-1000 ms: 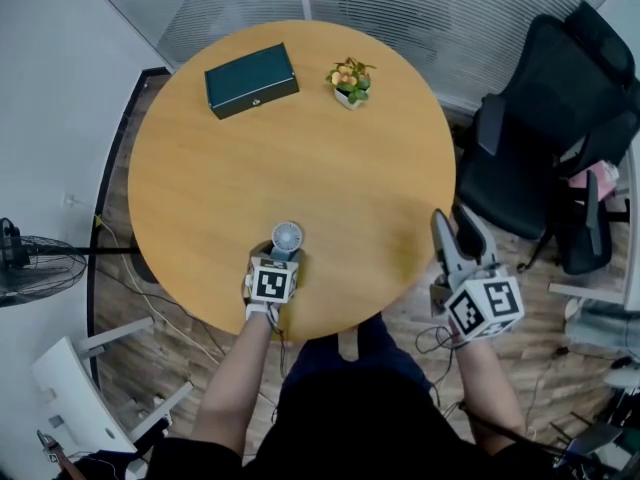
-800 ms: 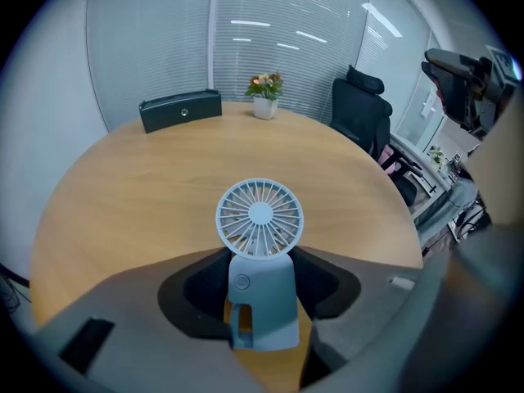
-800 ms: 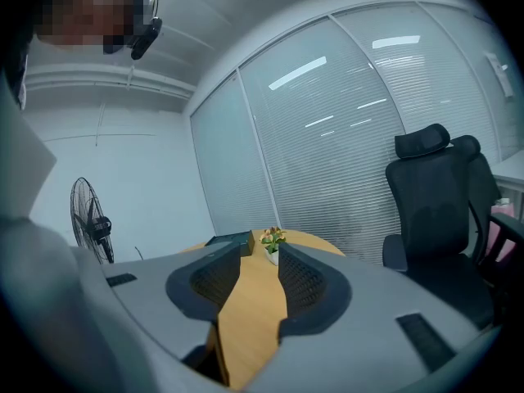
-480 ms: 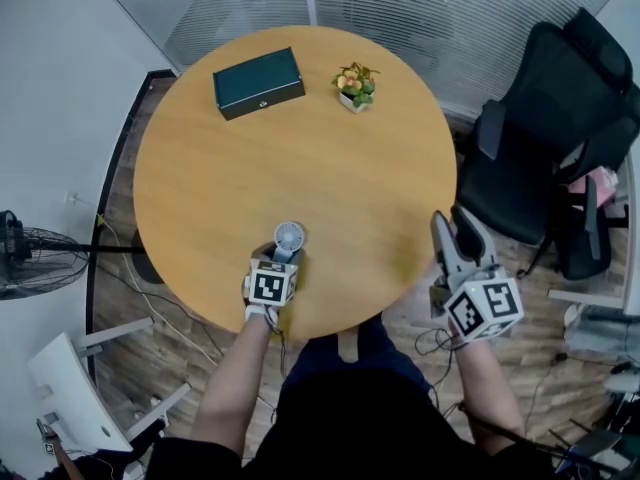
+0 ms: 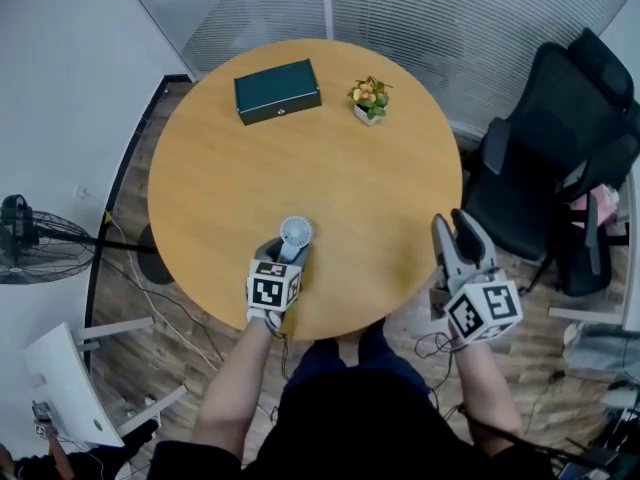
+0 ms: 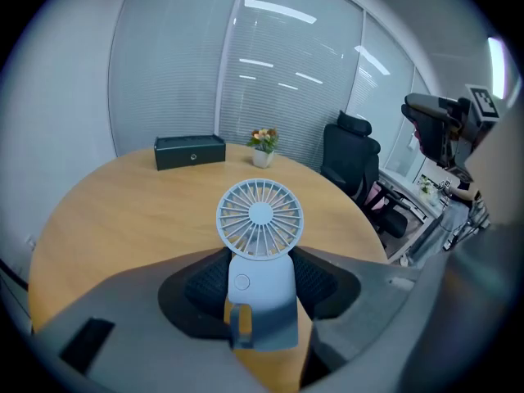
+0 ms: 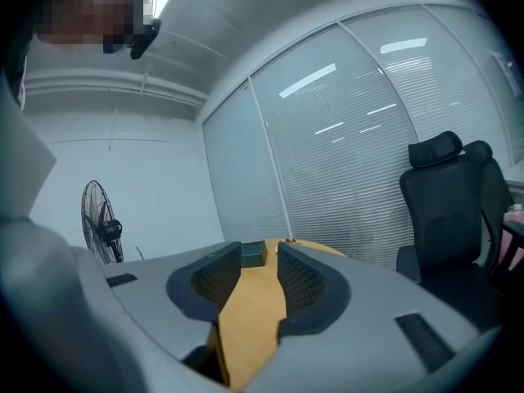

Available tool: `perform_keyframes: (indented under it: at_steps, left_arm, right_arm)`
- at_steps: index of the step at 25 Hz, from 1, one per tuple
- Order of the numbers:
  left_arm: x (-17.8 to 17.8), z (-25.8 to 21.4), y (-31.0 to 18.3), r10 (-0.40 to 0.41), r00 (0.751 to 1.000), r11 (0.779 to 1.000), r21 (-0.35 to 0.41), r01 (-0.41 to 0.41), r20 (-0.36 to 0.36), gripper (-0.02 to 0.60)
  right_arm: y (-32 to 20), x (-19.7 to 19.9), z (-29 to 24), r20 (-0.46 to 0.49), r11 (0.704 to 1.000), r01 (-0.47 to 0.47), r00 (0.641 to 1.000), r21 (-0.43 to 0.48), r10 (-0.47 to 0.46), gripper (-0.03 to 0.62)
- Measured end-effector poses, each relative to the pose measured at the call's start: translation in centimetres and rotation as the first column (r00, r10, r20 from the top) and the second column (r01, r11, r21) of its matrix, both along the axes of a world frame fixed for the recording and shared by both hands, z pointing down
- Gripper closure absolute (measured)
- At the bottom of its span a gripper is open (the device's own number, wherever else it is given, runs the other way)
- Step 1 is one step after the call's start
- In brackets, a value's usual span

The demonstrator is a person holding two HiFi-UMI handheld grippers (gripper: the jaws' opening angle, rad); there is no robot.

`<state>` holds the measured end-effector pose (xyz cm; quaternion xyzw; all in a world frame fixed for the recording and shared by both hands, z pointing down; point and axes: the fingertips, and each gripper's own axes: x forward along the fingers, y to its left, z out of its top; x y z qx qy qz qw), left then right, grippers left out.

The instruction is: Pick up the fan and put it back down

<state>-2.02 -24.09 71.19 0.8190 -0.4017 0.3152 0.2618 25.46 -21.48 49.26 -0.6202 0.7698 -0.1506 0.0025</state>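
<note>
My left gripper (image 5: 284, 262) is clamped on the fan (image 5: 295, 231). Its two pads press on either side of the pale body, and the round grille stands upright above the jaws. The fan sits over the near edge of the tabletop (image 5: 250, 168), a little left of the middle of that edge. I cannot see its base against the wood, but I judge it just clear of the surface, so I put this in the pick-up half of the task.

My right gripper (image 5: 451, 224) hangs off the tabletop's near right edge. Its jaws are apart with nothing between them, only wood showing beyond.

Next comes the set-down. I need to lower the fan straight, keep it upright, and land the base flat and well in from the near edge. Only then do I ease the jaws apart and draw back along their line, because the top-heavy head looks easy to tip.
</note>
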Motion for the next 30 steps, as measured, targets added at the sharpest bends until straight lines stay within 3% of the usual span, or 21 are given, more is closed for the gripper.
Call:
perform_keyframes:
  at_steps: [12, 23, 30]
  left_arm:
    - [-0.4, -10.3, -0.6, -0.027, 0.99, 0.983, 0.176, 0.05, -0.135, 0.367]
    - [-1.0, -22.2, -1.3, -0.006, 0.969, 0.921, 0.376, 0.101, -0.246, 0.367]
    - [-1.5, -27.9, -1.1, 0.008, 0.954, 0.876, 0.463, 0.137, -0.299, 0.367]
  right_arm:
    - [0.2, -2.2, -4.3, -0.006, 0.996, 0.044, 0.999, 0.083, -0.044, 0.451]
    - [-0.7, -3.7, -9.3, -0.058, 0.981, 0.079, 0.996, 0.175, -0.07, 0.454]
    - [-1.2, -4.6, -12.0, -0.075, 0.968, 0.1, 0.994, 0.229, -0.085, 0.503]
